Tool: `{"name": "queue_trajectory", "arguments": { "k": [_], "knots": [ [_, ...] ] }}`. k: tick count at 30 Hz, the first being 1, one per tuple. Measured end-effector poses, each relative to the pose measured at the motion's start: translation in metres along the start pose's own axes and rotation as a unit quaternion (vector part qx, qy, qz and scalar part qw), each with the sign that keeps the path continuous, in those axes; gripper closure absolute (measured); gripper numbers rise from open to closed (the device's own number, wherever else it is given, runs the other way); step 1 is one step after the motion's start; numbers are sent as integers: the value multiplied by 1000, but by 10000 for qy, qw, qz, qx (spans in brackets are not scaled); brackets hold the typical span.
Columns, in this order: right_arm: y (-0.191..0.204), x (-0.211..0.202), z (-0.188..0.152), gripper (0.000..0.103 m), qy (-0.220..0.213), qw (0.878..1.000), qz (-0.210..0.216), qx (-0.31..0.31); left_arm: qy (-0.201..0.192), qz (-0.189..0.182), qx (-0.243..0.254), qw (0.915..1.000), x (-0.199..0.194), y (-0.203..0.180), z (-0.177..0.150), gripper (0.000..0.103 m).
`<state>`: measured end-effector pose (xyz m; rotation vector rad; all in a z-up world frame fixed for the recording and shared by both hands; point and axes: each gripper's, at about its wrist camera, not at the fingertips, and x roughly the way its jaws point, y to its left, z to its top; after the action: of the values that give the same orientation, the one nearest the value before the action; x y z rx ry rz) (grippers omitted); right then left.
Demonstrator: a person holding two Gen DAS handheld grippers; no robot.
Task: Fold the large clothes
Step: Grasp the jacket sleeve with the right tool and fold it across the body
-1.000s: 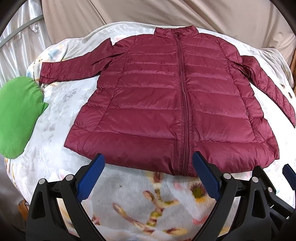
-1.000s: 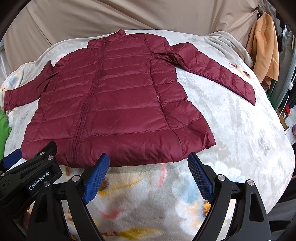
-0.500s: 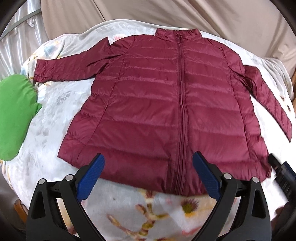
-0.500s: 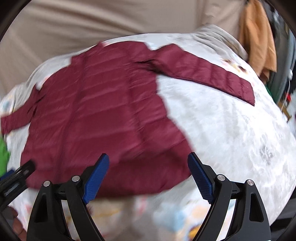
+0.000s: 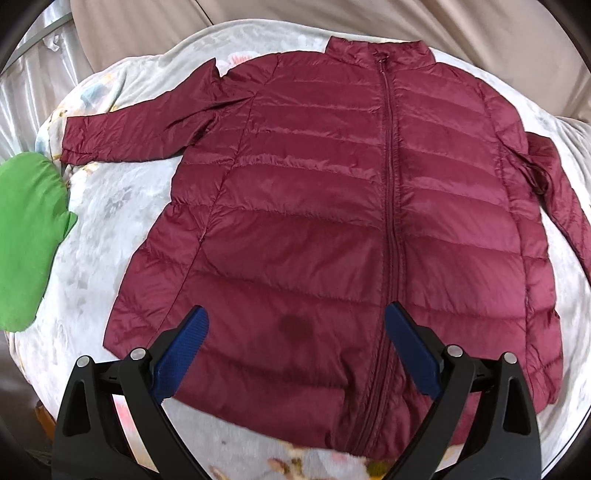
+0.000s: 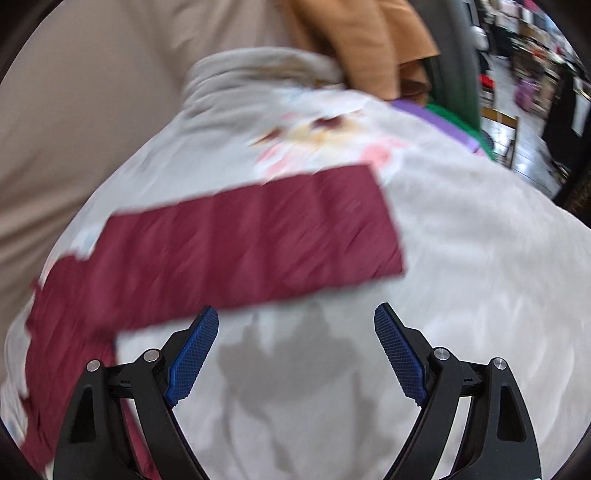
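A maroon quilted jacket [image 5: 332, 206] lies flat, zipped, front up, on a floral blanket [image 5: 110, 206], both sleeves spread out. My left gripper [image 5: 295, 328] is open and empty, hovering over the jacket's lower hem left of the zipper. In the right wrist view, blurred by motion, the jacket's right sleeve [image 6: 240, 243] stretches across the blanket [image 6: 461, 258] with its cuff to the right. My right gripper [image 6: 295, 332] is open and empty, just below the sleeve.
A green cloth [image 5: 29, 236] lies at the blanket's left edge. An orange garment [image 6: 369, 40] hangs beyond the far right corner. Beige fabric [image 5: 295, 18] forms the backdrop. Shelves and floor [image 6: 535, 92] show far right.
My left gripper moved forward over the jacket's hem. My right gripper swung right and forward, from the jacket's body to its right sleeve. Both stayed open.
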<state>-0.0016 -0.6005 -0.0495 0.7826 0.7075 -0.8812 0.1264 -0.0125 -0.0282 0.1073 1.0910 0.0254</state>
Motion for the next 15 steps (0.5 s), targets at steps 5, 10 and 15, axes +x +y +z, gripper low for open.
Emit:
{"name": "queue_trajectory", "arguments": {
  "k": [5, 10, 15],
  "knots": [
    [-26, 37, 26, 18, 167, 9986, -92, 500, -8, 125, -47, 9999, 11, 3, 11, 9],
    [-22, 60, 26, 37, 370, 9972, 230, 602, -41, 223, -132, 9997, 16, 10, 18, 9],
    [23, 40, 38, 94, 184, 9922, 1105, 554, -108, 268, -239, 9993, 17, 22, 24, 9]
  ]
}}
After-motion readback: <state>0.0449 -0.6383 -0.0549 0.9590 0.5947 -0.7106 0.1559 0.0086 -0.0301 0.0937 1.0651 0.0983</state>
